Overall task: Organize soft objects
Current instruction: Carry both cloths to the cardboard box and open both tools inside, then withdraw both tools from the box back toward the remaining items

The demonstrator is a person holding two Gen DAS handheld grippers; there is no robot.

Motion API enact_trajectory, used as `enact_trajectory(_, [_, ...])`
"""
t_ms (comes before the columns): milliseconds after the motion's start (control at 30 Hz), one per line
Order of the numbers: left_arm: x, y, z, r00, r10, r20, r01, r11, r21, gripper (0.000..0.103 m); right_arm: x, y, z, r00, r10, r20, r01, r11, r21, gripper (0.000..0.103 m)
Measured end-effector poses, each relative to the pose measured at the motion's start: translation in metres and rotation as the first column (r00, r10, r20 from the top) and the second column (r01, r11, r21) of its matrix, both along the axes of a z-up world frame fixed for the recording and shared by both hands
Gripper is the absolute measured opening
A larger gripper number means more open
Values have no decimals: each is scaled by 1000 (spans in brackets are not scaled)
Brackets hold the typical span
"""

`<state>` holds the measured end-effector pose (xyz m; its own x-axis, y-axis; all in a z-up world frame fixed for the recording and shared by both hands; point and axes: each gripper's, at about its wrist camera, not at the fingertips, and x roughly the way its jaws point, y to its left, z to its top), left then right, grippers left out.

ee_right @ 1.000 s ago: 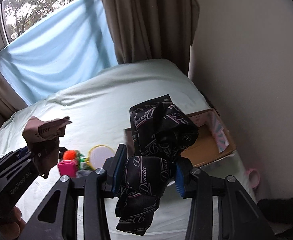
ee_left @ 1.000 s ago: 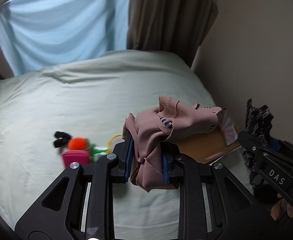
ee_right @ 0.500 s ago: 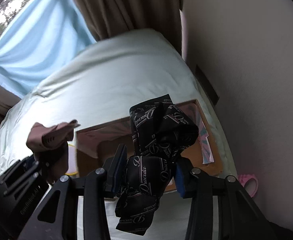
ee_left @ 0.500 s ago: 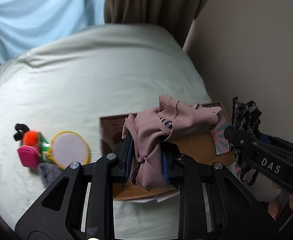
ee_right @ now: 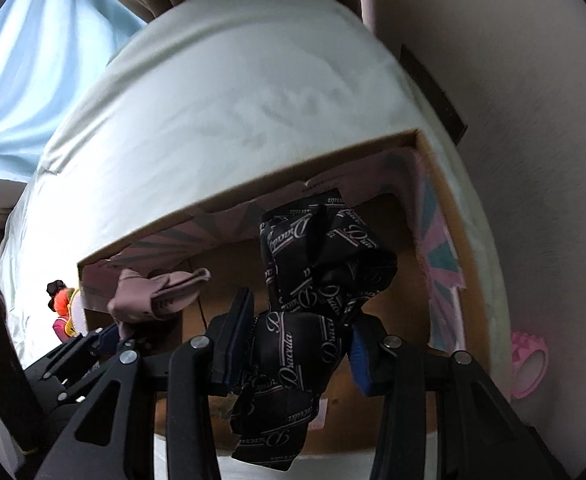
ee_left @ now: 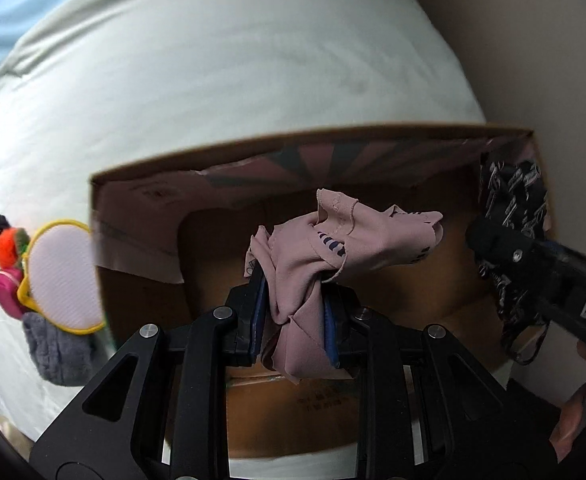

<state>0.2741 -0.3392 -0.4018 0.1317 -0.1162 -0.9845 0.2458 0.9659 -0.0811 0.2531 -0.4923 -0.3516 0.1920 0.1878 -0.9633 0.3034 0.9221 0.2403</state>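
The mauve cloth is sitting pinched between the closed fingers of the left gripper, hanging over the open cardboard box, above its floor. The black printed cloth is being clamped by the right gripper, also over the box, nearer its right wall. Both bundles are lying straight below-forward of their claws, so I judge releasing is the next move. Small toys are lying left of the box.

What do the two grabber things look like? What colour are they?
Both are black. The left gripper and right gripper have triangle cut-outs, round silver bolts and blue pads inside the fingers. White letters "DA" show on the right one's side. Bare fingertips peek out behind it.
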Motion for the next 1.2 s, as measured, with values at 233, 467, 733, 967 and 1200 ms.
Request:
enact_trajectory(233, [-3,-10,0,999,-53,-1,53,998,30,103,11,-14,-21,999,-14,-32,15,1000,23,103])
enact_trajectory(467, [-8,-16,10,994,-104,18,103,994,46,103,9,-22,-23,999,-29,-28,31,998,57,103])
enact_trajectory(733, [-16,-3,29,994,-96,50,96,995,8,102,1,-25,-8,1000,-7,-22,8,999,44,103])
enact_trajectory(967, [-36,8,86,988,-80,129,83,996,-21,103,-16,-13,41,998,30,55,-30,1000,4,103])
enact_trajectory(1200, [-59,40,160,971,-40,236,62,994,-86,103,-40,6,112,986,50,159,-49,999,-11,103])
